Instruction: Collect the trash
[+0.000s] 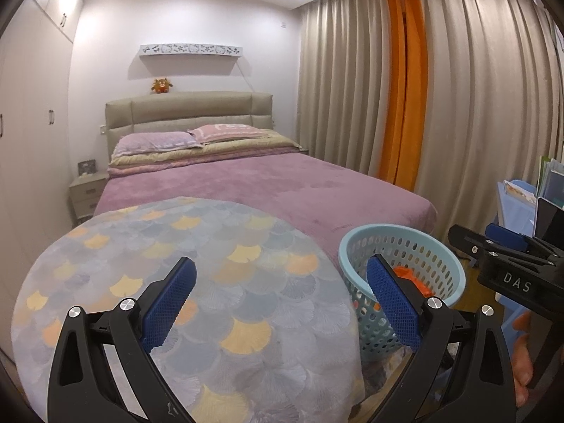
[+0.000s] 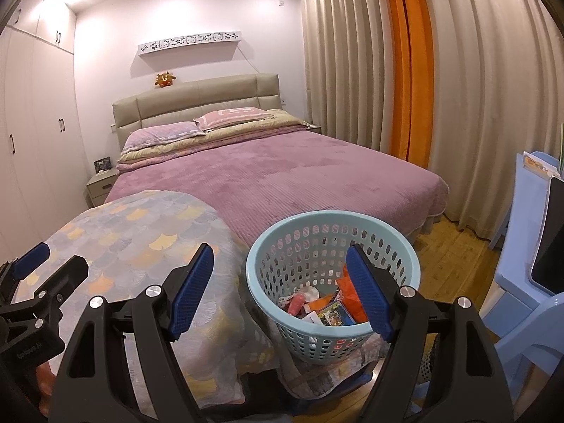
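both grippers are held with fingers spread and nothing pinched: the left gripper (image 1: pixel 281 294) over the patterned round table (image 1: pixel 105 246), the right gripper (image 2: pixel 280 290) above the blue basket (image 2: pixel 268 246). the trash (image 2: pixel 326 308) is seen lying inside the basket, just off the table's right edge. collecting seems nearly finished; next, any leftover piece would have to be found before the purple bed (image 2: pixel 282 169).
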The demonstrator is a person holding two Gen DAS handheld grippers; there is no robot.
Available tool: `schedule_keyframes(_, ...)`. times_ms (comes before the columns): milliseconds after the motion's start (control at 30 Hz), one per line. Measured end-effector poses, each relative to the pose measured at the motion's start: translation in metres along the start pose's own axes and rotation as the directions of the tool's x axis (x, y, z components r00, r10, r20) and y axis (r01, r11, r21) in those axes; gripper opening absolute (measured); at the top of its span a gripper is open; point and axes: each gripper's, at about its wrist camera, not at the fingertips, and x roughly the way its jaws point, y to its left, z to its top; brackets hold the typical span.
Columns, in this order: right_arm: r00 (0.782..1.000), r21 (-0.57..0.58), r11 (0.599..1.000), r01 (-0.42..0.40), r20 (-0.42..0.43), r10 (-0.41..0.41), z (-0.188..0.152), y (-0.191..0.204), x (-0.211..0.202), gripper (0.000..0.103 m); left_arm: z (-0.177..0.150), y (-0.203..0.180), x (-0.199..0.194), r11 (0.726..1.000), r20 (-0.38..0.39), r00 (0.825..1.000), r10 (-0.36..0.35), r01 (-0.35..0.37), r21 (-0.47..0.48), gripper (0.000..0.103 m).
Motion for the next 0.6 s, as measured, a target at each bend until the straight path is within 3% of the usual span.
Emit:
schedule_keyframes(433,1.000,-0.003,1.000,-0.005,-0.007,0.005,0.0003,0.0016,0.0027,0.074,0.0000,-0.0004,-0.0020,0.999,0.013,0.999,0.040,-0.041,0.013,0.094)
schedule_keyframes(600,1.000,-0.007,1.000,-0.006,-0.019,0.006,-0.0011,0.0040,0.0066,0.074,-0.0015,0.0063,0.0035,1.000,-0.024,0.999,0.022,-0.022,-0.010,0.095)
